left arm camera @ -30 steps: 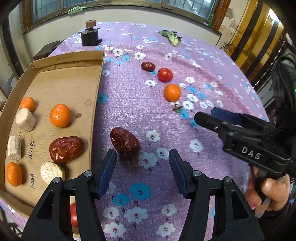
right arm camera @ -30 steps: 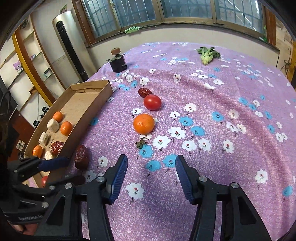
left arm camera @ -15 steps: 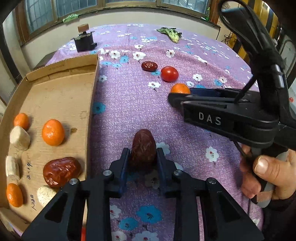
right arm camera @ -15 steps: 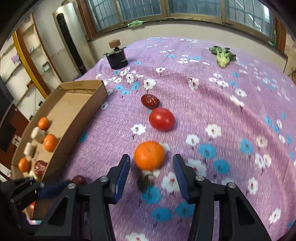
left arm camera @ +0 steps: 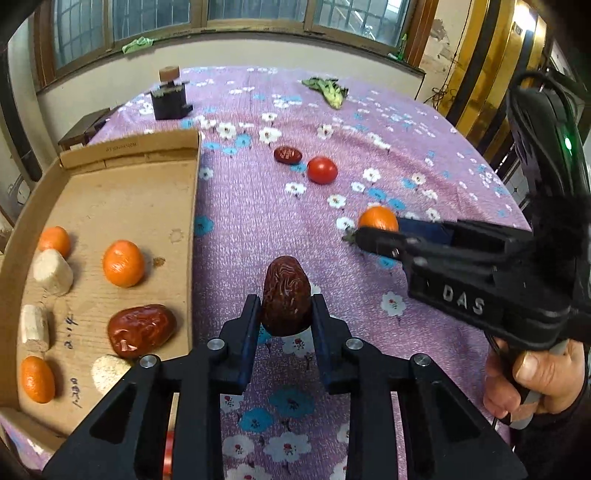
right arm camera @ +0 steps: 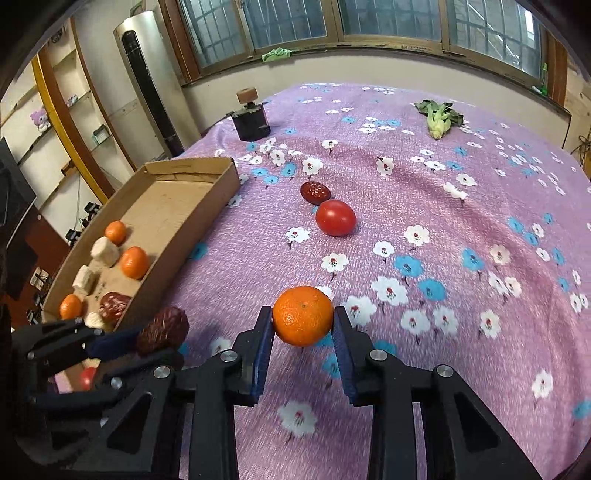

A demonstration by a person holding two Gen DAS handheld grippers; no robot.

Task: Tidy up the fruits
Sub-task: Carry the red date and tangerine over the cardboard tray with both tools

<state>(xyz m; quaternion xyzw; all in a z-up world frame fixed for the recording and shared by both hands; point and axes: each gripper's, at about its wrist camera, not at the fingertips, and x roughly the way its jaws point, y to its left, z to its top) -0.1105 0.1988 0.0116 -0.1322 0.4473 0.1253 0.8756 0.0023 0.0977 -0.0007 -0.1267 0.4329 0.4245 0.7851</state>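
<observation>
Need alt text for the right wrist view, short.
The right gripper clamps an orange over a purple floral tablecloth. At left, the left gripper holds a red date beside a cardboard tray of fruit.

Soft daylight from windows (right arm camera: 388,18), faint shadows; heavy fisheye bend w/ dark corners; cloth (right arm camera: 480,332) blurred near edges.
</observation>
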